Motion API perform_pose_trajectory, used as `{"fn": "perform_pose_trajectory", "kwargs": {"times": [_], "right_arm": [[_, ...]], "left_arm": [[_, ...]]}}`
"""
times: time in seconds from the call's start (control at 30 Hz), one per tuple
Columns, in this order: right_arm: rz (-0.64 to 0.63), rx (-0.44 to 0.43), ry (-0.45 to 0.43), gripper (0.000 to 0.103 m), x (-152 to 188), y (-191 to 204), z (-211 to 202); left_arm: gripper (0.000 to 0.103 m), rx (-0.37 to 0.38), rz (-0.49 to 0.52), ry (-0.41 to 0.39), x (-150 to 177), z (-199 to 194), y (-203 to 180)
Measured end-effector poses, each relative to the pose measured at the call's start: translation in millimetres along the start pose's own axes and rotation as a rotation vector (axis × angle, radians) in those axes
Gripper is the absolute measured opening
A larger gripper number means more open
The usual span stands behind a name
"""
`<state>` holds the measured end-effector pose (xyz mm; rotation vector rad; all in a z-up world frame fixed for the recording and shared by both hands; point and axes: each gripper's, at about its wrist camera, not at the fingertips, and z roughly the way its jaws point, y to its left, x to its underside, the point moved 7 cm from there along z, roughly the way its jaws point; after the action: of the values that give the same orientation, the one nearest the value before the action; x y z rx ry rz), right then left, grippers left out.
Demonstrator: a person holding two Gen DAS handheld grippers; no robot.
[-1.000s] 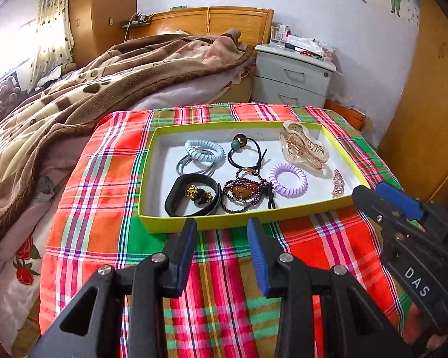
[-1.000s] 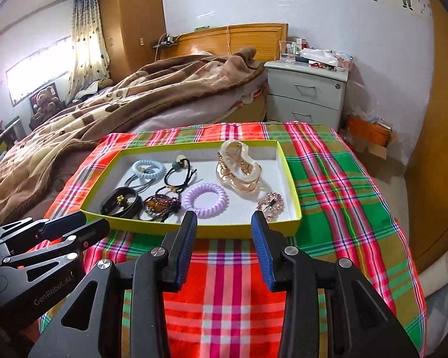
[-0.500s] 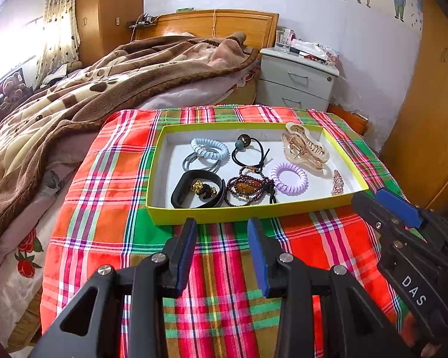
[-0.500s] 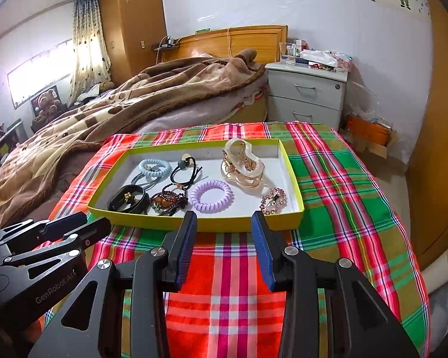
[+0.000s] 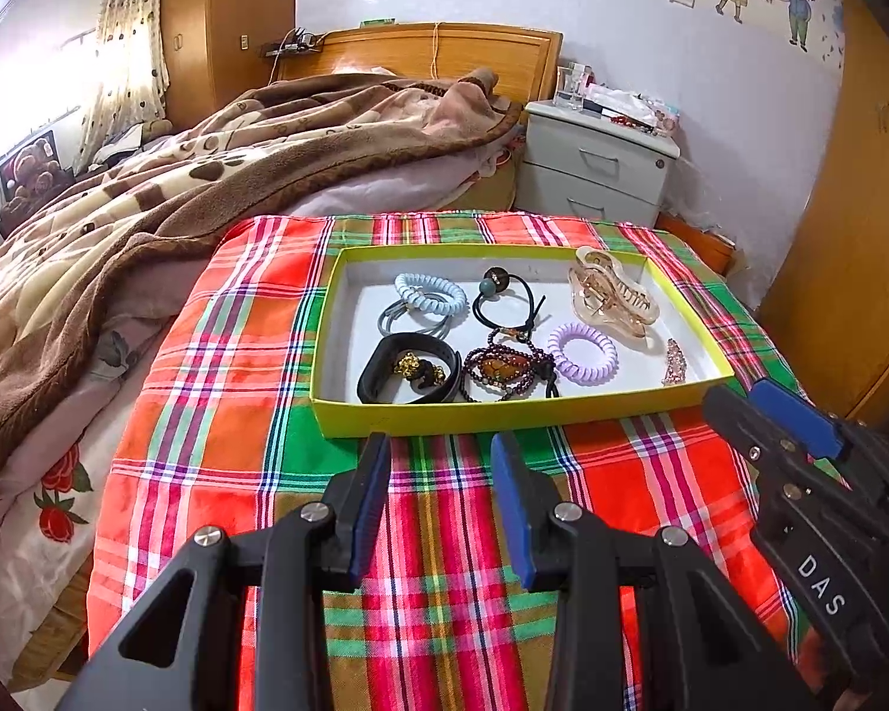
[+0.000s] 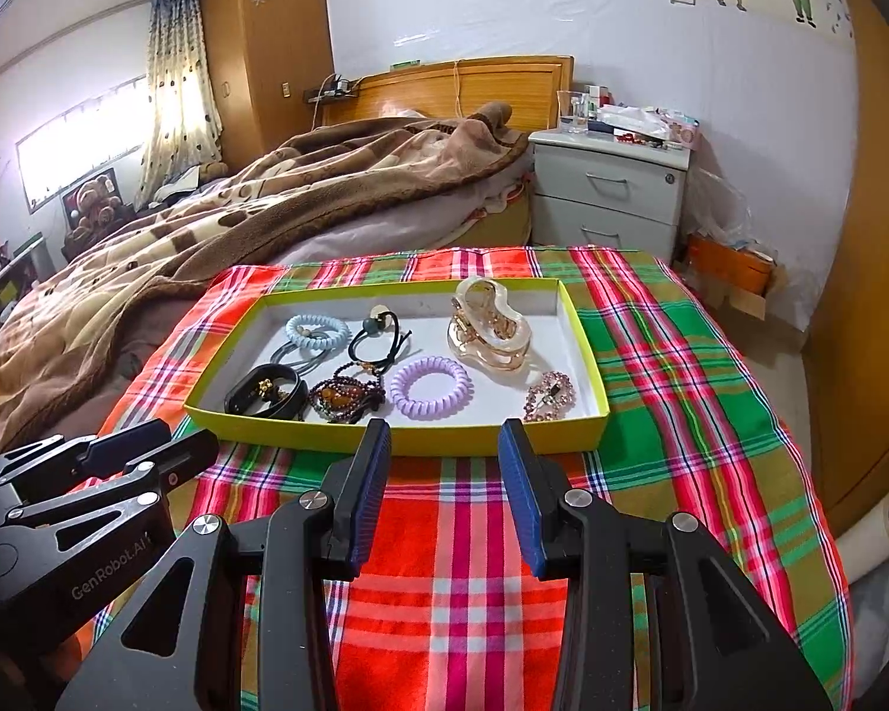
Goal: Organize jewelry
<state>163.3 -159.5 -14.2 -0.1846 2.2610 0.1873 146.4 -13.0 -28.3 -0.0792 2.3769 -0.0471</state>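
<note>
Both tongs hang over the checked cloth (image 6: pixel 681 367) with their fingers wide apart and nothing between them. The left tongs (image 5: pixel 441 456) point at the near wall of the yellow-rimmed tray (image 5: pixel 504 412), a little left of its middle; the right tongs (image 6: pixel 444 444) point at the same wall, right of its middle. Each sits just short of the tray, and neither reaches over the rim.

All the jewelry in view lies inside the tray, whose long axis runs left to right across both tongs. Along the near side, from left to right, lie a black band (image 5: pixel 406 370), a dark bead bracelet (image 5: pixel 501 370), a purple coil tie (image 6: pixel 429 385) and a small pink brooch (image 6: pixel 550 394). Farther back are a blue coil tie (image 5: pixel 429 293), a black hair tie (image 5: pixel 507 299) and a big amber claw clip (image 6: pixel 492 326).

The band and beads are nearer the left tongs; the brooch and clip are nearer the right. No piece lies on the cloth, so this could be a tray already filled or one waiting to be sorted out.
</note>
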Motion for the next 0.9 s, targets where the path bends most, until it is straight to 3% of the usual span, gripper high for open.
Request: {"fn": "perform_pose_trajectory", "kwargs": {"times": [0.9], "right_arm": [[0.0, 0.007, 0.005, 0.039, -1.5, 2.4, -3.6]], "left_arm": [[0.037, 0.004, -0.009, 0.008, 1.0, 1.5, 3.7]]}}
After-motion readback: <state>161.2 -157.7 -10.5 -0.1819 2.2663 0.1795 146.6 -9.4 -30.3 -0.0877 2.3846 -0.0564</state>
